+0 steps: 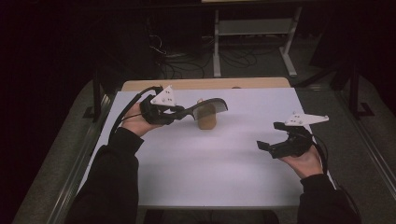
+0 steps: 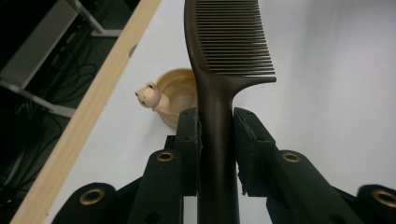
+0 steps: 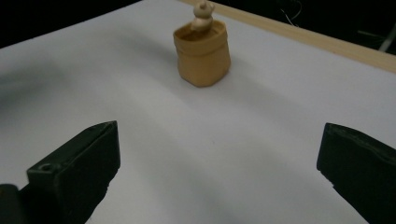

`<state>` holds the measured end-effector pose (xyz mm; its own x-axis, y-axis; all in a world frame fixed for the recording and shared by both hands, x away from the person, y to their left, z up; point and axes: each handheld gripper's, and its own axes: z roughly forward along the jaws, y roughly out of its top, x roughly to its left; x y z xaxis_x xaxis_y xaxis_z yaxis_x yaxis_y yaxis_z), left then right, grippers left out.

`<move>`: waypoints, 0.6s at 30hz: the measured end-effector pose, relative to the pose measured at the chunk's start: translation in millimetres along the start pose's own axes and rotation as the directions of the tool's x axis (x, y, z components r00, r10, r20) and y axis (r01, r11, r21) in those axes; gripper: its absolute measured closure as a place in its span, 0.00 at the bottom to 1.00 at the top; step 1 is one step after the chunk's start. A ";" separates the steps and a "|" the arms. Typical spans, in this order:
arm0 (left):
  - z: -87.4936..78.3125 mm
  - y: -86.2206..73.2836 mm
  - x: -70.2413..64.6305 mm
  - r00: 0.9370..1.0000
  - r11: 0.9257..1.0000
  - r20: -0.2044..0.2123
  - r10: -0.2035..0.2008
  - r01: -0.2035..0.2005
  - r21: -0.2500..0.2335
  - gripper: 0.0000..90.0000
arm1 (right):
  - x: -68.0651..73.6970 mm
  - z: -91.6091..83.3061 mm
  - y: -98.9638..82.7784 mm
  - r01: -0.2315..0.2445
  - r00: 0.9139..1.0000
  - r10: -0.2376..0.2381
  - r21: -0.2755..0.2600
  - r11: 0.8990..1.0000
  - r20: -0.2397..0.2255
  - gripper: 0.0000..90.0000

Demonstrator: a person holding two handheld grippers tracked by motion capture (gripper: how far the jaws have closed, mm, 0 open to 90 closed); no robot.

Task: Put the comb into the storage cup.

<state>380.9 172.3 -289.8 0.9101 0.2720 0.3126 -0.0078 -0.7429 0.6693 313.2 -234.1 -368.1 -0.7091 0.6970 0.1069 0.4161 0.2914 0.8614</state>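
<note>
A dark brown comb (image 2: 224, 56) sticks out from my left gripper (image 2: 217, 135), whose jaws are shut on its handle. In the high view the left gripper (image 1: 176, 112) is held above the table at the back left, and the comb (image 1: 208, 105) reaches right over a tan wooden cup (image 1: 207, 117). The cup (image 2: 175, 95) has a small pale animal figure (image 2: 149, 95) on its rim. My right gripper (image 1: 271, 137) hovers at the right with its jaws wide apart and nothing between them. From the right gripper view the cup (image 3: 203, 51) stands some way ahead on the white table.
The white tabletop (image 1: 210, 163) has a wooden strip (image 1: 205, 84) along its far edge. Behind the table are a metal table frame (image 1: 252, 32) and loose cables (image 1: 187, 60) on the dark floor.
</note>
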 end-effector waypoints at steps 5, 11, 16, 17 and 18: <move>-3.5 8.5 -0.9 1.000 1.000 -0.017 0.016 -0.016 -0.010 0.81 | 4.5 4.5 19.4 0.009 1.000 -0.010 -0.020 1.000 -0.025 0.00; -9.7 14.9 -0.1 0.999 0.999 -0.031 0.012 -0.014 -0.047 0.81 | 10.1 13.1 42.0 0.021 0.998 -0.021 -0.016 1.000 -0.057 0.00; -10.6 14.9 -0.8 0.999 0.997 -0.042 0.003 -0.007 -0.076 0.81 | 12.1 19.7 51.8 0.016 0.997 -0.018 -0.019 1.000 -0.080 0.00; -10.5 14.5 -1.0 0.999 0.997 -0.045 -0.002 -0.002 -0.083 0.81 | 12.7 21.4 54.2 0.016 0.996 -0.018 -0.021 1.000 -0.085 0.00; -10.6 13.9 -1.1 0.999 0.996 -0.048 -0.007 0.002 -0.090 0.81 | 13.6 22.9 56.8 0.016 0.996 -0.018 -0.021 1.000 -0.091 0.00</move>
<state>375.4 168.1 -273.7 0.8893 0.3059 0.3399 -0.0429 -0.6843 0.7280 340.2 -193.1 -329.0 -0.7650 0.6295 0.1361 0.3929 0.2887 0.8731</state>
